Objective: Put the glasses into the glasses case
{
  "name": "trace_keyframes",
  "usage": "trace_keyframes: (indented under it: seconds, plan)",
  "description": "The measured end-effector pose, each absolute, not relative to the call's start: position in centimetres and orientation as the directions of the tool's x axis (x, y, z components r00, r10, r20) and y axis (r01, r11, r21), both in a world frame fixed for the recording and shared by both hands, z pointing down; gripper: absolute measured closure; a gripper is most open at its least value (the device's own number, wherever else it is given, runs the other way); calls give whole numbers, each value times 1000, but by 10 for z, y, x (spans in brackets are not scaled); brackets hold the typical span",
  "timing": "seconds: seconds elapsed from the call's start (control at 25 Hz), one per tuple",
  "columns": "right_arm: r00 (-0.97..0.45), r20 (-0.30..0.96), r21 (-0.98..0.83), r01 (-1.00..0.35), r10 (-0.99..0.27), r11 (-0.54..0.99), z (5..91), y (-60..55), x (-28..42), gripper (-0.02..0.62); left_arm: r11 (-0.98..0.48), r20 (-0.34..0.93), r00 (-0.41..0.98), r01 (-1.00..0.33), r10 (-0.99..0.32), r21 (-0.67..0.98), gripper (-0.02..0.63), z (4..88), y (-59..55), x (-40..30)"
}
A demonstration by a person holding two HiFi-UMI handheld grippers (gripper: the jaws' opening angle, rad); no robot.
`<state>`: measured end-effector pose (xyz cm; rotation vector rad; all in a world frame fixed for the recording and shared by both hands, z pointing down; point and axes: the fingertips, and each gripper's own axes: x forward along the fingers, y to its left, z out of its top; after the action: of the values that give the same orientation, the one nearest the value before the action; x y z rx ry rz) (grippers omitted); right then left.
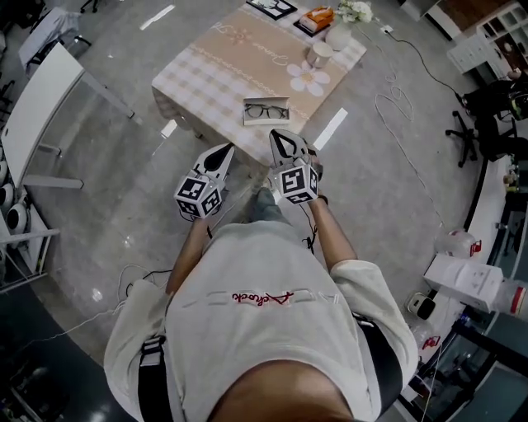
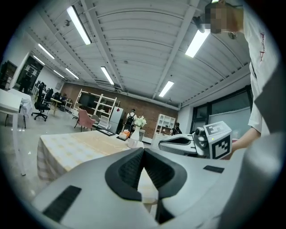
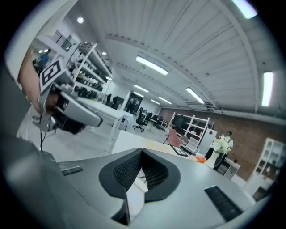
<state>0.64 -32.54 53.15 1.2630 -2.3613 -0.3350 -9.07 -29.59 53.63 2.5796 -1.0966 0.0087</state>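
Black-framed glasses [image 1: 266, 110] lie on a pale rectangular glasses case [image 1: 266, 121] near the front edge of the checked table [image 1: 214, 70]. I hold both grippers in the air in front of the table, short of its edge. The left gripper [image 1: 224, 152] is shut, its pads meeting with nothing between them [image 2: 143, 151]. The right gripper [image 1: 285, 137] is also shut and empty [image 3: 142, 152], its tips just below the case in the head view. Each gripper shows in the other's view: the right gripper [image 2: 192, 143] and the left gripper [image 3: 67, 107].
On the table's far side stand a cup [image 1: 319, 53], a white vase with flowers [image 1: 340, 33], an orange item [image 1: 318, 16] and a dark frame [image 1: 272, 7]. A white desk [image 1: 41, 107] is at the left, a cable [image 1: 396, 103] on the floor, an office chair [image 1: 483, 124] at the right.
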Motion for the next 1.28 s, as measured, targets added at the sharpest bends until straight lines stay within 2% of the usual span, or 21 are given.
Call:
trace_keyframes:
  seconds: [0.16,0.28,0.56,1.28]
  plan:
    - [-488,182,170,-839,-853,517,514,-300,10,572,-662,127,714,-690,-688,294,581,530,-280,-89]
    - [-477,133,-6,-877,-869,481,513,-281,20,572,-671,121,722,-682,-681,291,581,526,-267,-85]
    - [-465,85,-177,-877,-881,446,524,-229,37,575,-672,110,724,-677,-681,301,581,529,-240,-69]
    - [-541,101,-157,-838,-835,523,513,-104,87,581,-631,139,687,-715,-713,300,581,527,-105,-12]
